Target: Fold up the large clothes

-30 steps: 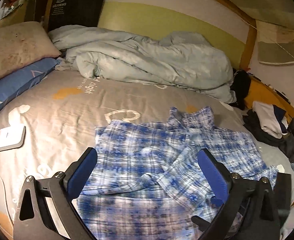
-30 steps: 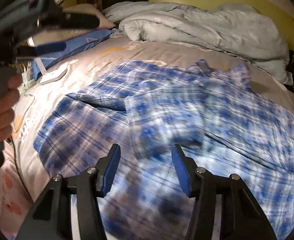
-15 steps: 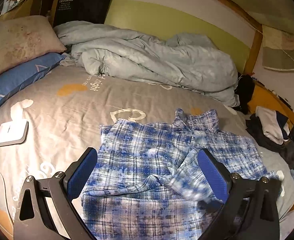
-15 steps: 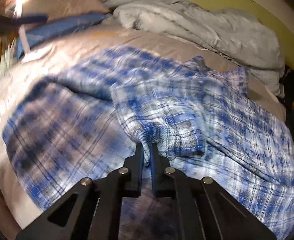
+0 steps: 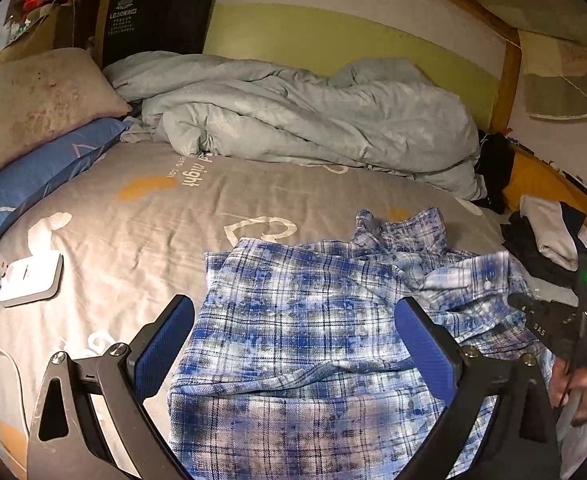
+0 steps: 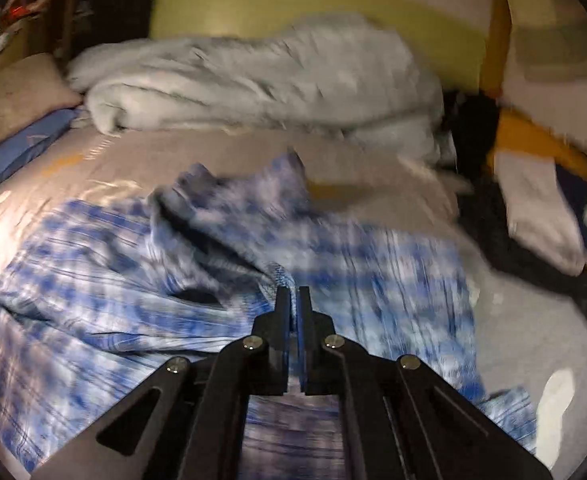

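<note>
A blue and white plaid shirt [image 5: 293, 344] lies spread on the grey bedsheet [image 5: 133, 220], collar toward the far side. My left gripper [image 5: 293, 306] hovers over its near left part, open, with nothing between the blue pads. My right gripper [image 6: 292, 292] is shut on a fold of the shirt [image 6: 93, 280], apparently a sleeve [image 6: 281, 272], and the cloth stretches away from the pinch. The right wrist view is blurred by motion. In the left wrist view the pulled sleeve [image 5: 473, 272] lies over the shirt's right side, and the person's hand [image 5: 581, 384] holding the right tool shows at the right edge.
A crumpled pale quilt [image 5: 313, 120] fills the far side of the bed. A beige pillow [image 5: 33, 100] and a blue pillow [image 5: 33, 176] lie at left. A white device with a cable [image 5: 29, 276] sits on the sheet at left. A heap of clothes [image 5: 545, 236] lies at right by the wooden bed frame [image 5: 509, 80].
My right gripper has shut on the shirt's fold and swept to the right, drawing the sleeve across to the shirt's right side. The left gripper has stayed open in place.
</note>
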